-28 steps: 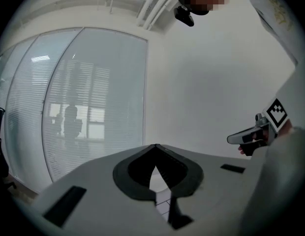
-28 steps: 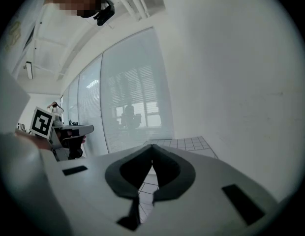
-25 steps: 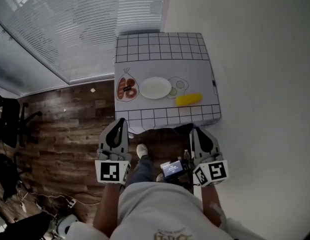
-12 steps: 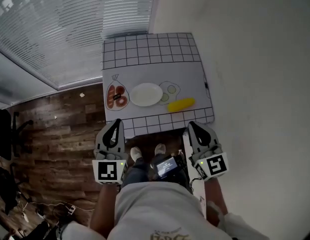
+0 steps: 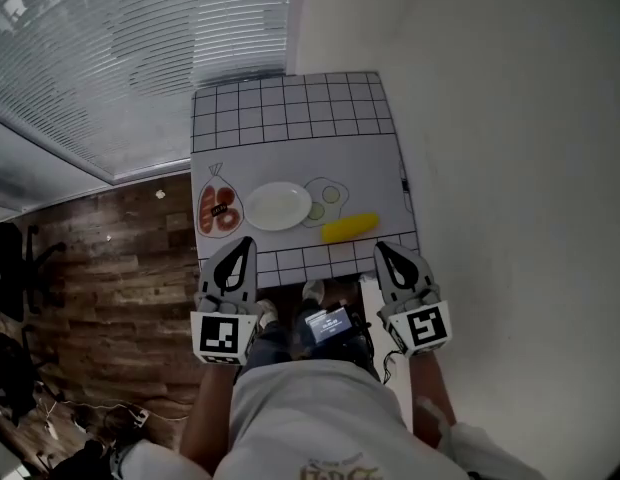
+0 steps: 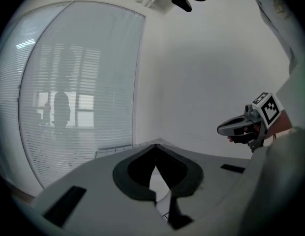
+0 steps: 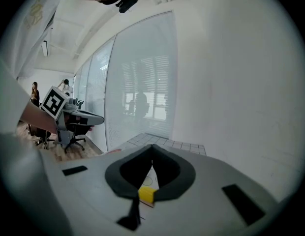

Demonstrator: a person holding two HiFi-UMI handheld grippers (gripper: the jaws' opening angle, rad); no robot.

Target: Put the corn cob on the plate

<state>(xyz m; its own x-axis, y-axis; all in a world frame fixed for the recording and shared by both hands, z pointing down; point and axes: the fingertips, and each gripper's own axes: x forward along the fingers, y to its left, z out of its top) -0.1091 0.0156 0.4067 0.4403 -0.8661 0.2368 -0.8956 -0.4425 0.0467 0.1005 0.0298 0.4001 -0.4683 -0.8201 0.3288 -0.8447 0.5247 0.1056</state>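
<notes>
- Left gripper view is showing the left tongs [image 6: 153, 154] clenched, their tips pressing together with nothing between them.
- Right gripper view is showing the right tongs [image 7: 151, 154] clenched as well and grasping nothing; a bit of the yellow corn cob [image 7: 146, 194] is peeking through the gap under their tips, apart from them.
- Head view is showing both tongs hovering side by side at the near edge of the surface [image 5: 290, 158], the left ones by its near left corner, the right ones by its near right corner, both pointing toward the far side.
- The corn cob is lying on the surface just beyond the right tongs, near the right of the white plate [image 5: 278, 206] and not on it.
- The plate is sitting left of the cob, with a flat picture of a bag [image 5: 220, 210] holding red pieces just beside it on the left.
- The surface is wearing a white cover with a black grid at its near and far ends, standing against a white wall [image 5: 490, 118] on the right, with window blinds [image 5: 110, 68] at the far left and a wooden floor [image 5: 110, 258] on the left.
</notes>
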